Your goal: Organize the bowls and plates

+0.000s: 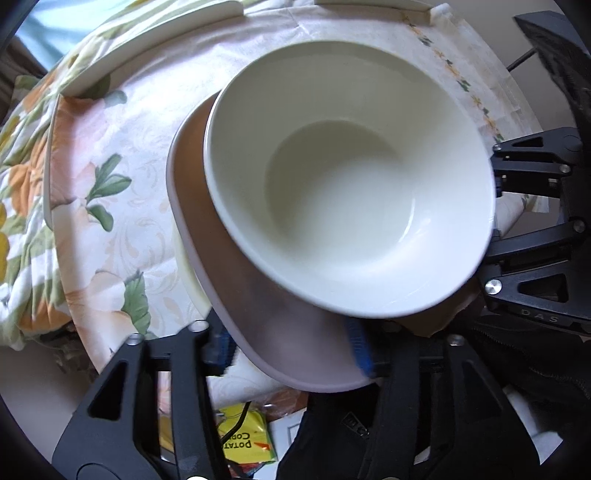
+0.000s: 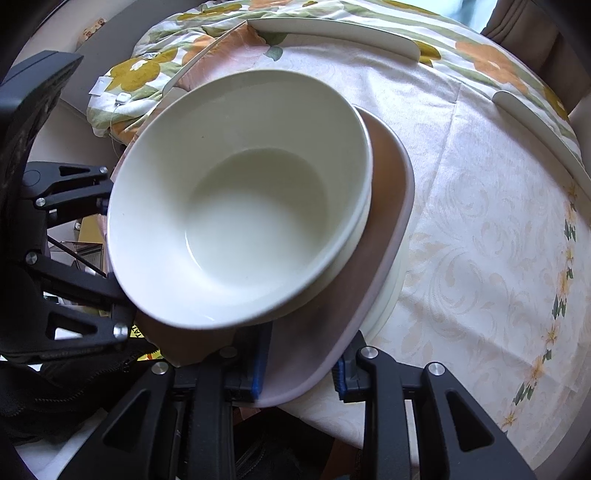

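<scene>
A white bowl sits stacked in another white bowl on a brown plate with a pale rim; a cream plate edge shows beneath. In the right wrist view the bowl rests on the same brown plate. My left gripper straddles the brown plate's near rim, its blue pads on either side. My right gripper straddles the plate's rim too, blue pads close against it. Each gripper shows at the side of the other's view.
The round table has a cream floral cloth. White plates lie at its far edge, another at the right. A flowered blanket lies beyond. A yellow snack packet lies below the table edge.
</scene>
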Tool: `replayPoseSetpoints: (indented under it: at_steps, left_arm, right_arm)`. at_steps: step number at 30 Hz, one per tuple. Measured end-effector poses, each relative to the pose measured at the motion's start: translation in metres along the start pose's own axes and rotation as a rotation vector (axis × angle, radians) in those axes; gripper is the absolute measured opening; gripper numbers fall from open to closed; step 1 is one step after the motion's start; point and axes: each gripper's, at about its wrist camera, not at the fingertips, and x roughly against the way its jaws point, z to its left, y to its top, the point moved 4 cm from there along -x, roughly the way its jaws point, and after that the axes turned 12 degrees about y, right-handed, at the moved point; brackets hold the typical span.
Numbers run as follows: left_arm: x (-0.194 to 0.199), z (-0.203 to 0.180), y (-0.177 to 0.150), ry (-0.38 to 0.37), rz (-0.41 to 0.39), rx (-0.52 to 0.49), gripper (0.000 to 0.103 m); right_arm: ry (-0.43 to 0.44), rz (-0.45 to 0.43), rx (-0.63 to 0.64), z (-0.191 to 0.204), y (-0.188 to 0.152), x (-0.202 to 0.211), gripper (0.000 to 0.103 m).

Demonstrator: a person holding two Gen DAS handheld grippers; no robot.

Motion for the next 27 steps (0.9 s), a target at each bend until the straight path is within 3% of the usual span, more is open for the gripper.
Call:
replayPoseSetpoints:
  at_steps: [1, 2, 8, 17, 24, 27]
  left_arm:
    - [0.004, -0.002, 0.001, -0.010, -0.004, -0.007, 0.072]
    - [0.007, -0.003, 0.003, -0.006, -0.011, -0.013, 0.077]
    - [0.016, 0.000, 0.004, -0.005, -0.005, -0.026, 0.077]
    - [0.029, 0.007, -0.006, -0.029, -0.015, -0.004, 0.077]
    - [0.070, 0.012, -0.024, 0.047, -0.096, 0.059, 0.077]
    - [0.107, 0.014, -0.037, 0.071, -0.186, 0.146, 0.077]
  right_arm:
    - [0.006, 0.007, -0.007, 0.000, 0.001, 0.000, 0.027]
    - [0.012, 0.012, -0.012, 0.000, 0.001, 0.000, 0.028]
    - [0.019, 0.023, -0.026, 0.006, 0.000, 0.009, 0.040]
    - [0.013, -0.017, -0.077, 0.006, -0.012, 0.027, 0.041]
    - [0.011, -0.109, -0.075, 0.015, -0.027, 0.062, 0.041]
    - [0.002, -0.198, -0.077, 0.023, -0.041, 0.091, 0.041]
